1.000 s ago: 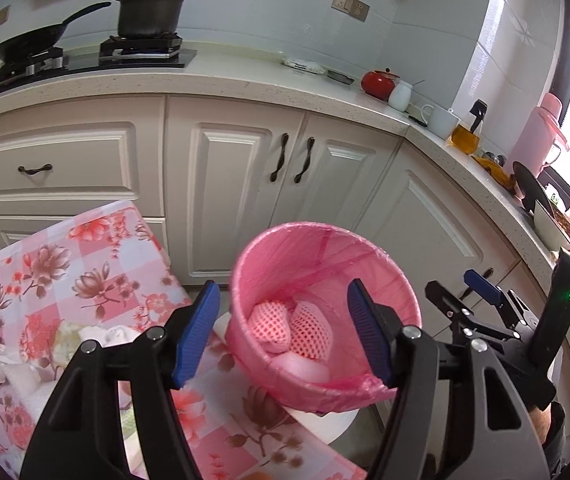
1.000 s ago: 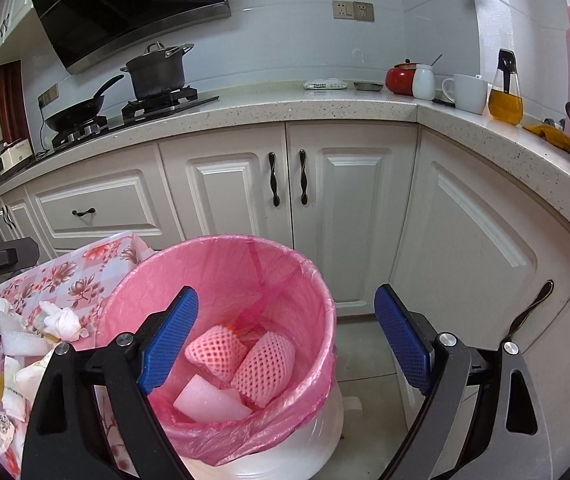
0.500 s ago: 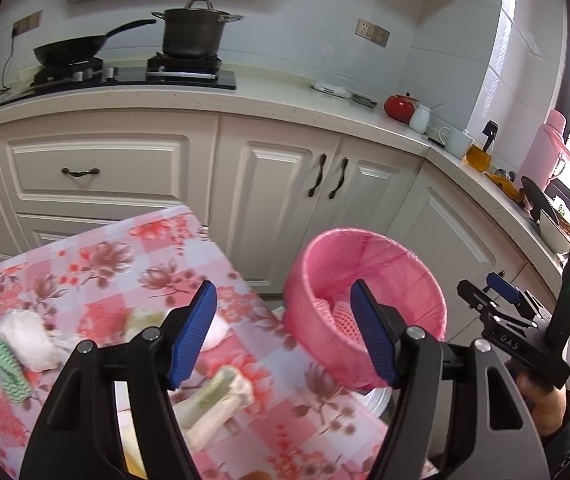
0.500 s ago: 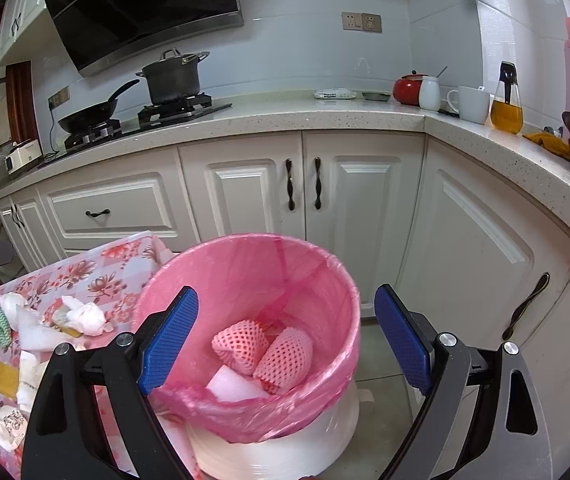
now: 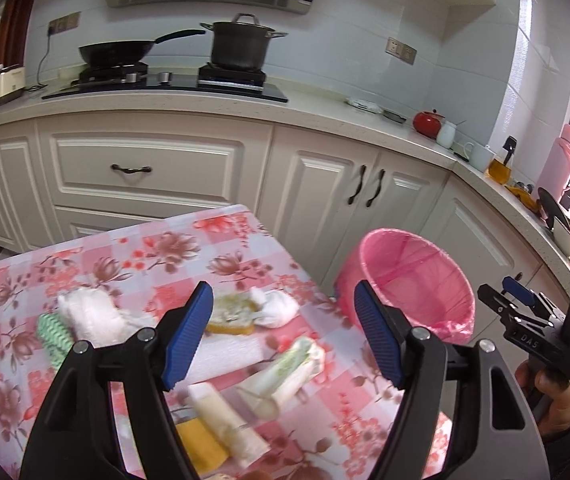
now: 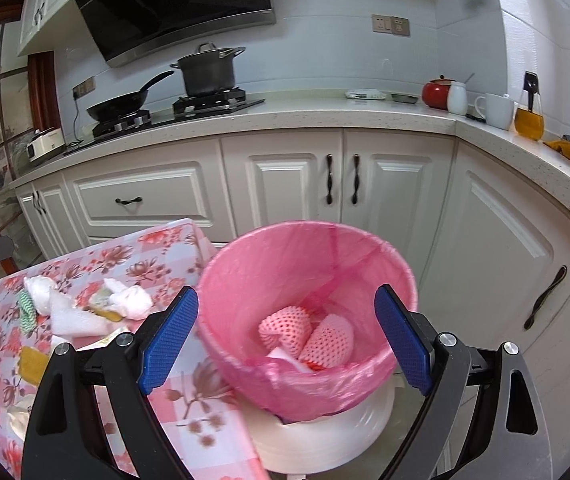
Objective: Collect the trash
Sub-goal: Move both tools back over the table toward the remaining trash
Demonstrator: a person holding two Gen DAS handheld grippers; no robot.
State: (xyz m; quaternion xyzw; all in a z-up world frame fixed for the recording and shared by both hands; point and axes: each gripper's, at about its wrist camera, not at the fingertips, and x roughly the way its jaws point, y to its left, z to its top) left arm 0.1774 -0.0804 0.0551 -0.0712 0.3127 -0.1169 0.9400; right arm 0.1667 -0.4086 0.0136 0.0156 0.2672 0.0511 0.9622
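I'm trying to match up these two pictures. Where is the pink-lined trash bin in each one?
Left wrist view: the pink-lined trash bin sits right of centre, on the floor past the flowered table's corner.
Right wrist view: the bin fills the lower centre, between the right gripper's open blue fingers, with pink foam nets inside.
Shared landmark: the dark pot on the stove.
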